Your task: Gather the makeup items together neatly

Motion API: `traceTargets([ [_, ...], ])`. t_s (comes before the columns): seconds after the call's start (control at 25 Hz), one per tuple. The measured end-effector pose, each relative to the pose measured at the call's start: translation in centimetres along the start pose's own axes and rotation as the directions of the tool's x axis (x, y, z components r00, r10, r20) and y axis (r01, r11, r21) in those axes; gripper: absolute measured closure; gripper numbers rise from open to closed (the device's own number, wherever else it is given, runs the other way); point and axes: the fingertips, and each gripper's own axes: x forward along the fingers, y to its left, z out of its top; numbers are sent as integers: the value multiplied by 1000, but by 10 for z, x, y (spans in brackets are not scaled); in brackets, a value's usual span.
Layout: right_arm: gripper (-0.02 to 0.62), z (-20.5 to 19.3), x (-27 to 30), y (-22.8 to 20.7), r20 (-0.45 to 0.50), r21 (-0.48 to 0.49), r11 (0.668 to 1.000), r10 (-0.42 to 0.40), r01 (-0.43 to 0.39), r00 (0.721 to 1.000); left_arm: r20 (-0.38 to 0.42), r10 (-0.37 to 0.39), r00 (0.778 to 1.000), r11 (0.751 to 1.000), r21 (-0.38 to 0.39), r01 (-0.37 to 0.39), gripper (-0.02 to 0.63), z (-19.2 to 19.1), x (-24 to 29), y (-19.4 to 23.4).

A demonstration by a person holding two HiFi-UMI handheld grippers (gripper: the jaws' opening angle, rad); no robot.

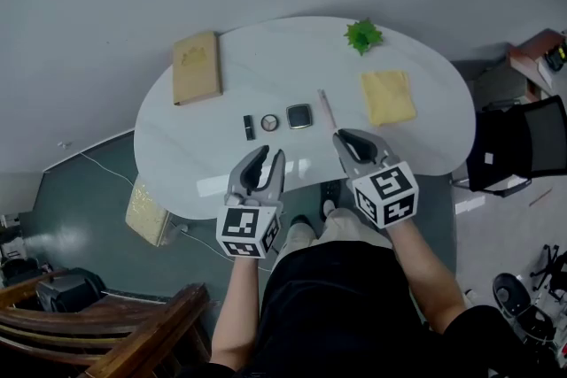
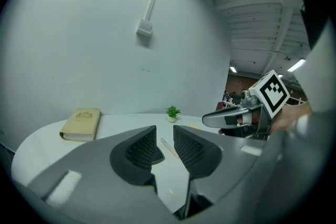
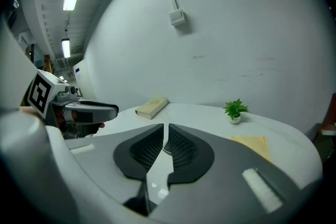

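Near the table's middle lie a black lipstick [image 1: 249,127], a small round compact [image 1: 269,122], a dark square compact [image 1: 299,116] and a thin pink pencil [image 1: 327,109]. My left gripper [image 1: 271,153] hovers at the near edge just short of the compacts. It is open, with nothing between its pads [image 2: 164,136]. The pencil [image 2: 168,148] shows through that gap. My right gripper [image 1: 347,137] sits beside the pencil's near end. Its jaws [image 3: 165,134] are shut to a thin slit and hold nothing.
The white oval table [image 1: 425,146] also carries a tan book [image 1: 197,66] at the far left, a small green plant [image 1: 363,36] at the back and a folded yellow cloth [image 1: 387,96] on the right. A black chair [image 1: 523,146] stands to the right.
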Motion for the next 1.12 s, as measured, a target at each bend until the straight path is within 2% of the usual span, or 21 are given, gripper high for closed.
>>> traceTargets([
  [0.64,584,7,-71,106,104,-36,999,-26,30,994,102,-27,994,1000,10,26,546,-1,-116,3],
  [0.96,586,6,-91,137,145,-58,998,-14,22,989,111,-30,993,1000,11,28,607,-8,-144,0],
  [1.12,586,10,-96,144,164,-69,997,-7,18,986,120,-27,992,1000,16,25,607,-5,-151,0],
])
